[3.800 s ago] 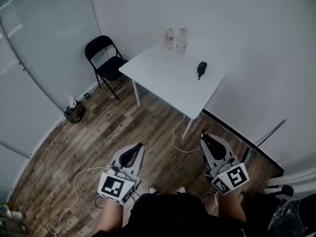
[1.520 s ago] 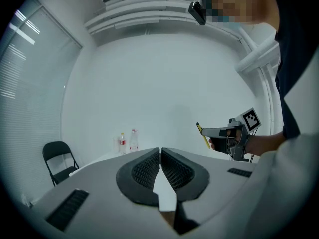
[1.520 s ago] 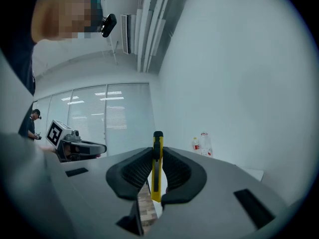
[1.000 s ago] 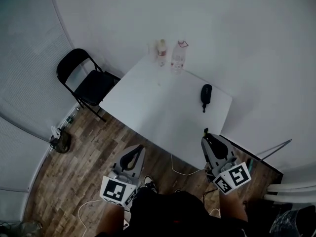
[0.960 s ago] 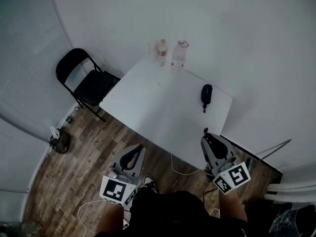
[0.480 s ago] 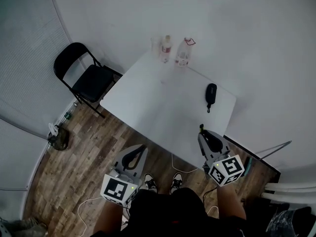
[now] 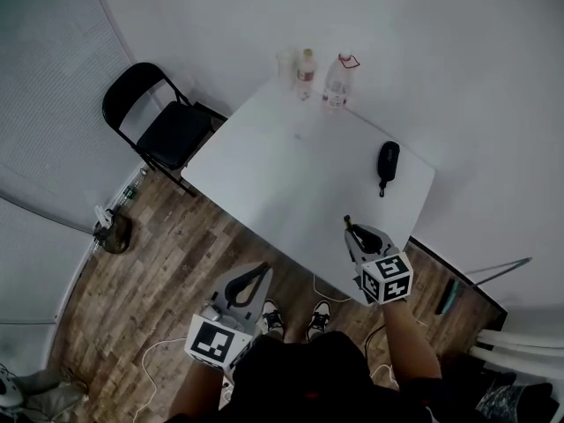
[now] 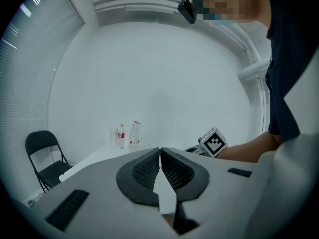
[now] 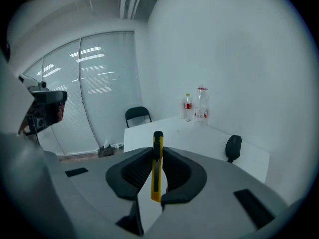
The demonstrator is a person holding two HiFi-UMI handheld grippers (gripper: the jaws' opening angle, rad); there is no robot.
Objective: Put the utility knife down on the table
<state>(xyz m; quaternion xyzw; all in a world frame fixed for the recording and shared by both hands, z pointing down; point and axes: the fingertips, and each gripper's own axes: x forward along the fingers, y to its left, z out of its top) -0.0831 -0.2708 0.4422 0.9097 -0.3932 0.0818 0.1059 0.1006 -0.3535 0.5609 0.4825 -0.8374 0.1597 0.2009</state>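
Plainly, the job belonged to the right gripper [image 7: 356, 233], whose jaws were clenched on the slim yellow utility knife with a black slider [image 9: 157, 176]. The knife was held edge-on between the pads, with its dark end poking out past the tips. In the head view that gripper hung at lower right of centre, over the near edge of the white rectangular table [image 7: 291, 174], and the knife looked not yet set down. The left gripper [image 8: 160, 156] sat low in the frame, off the table, its jaws pressed together on nothing. To do the step well, the knife probably wanted carrying a little further in over the bare tabletop — away from the edge and well short of the black oval pouch [image 7: 388, 161] at the right. It would then be lowered until its body met the surface, and only after that should the jaws part. Letting go higher up risked a bounce or a slide toward the edge.
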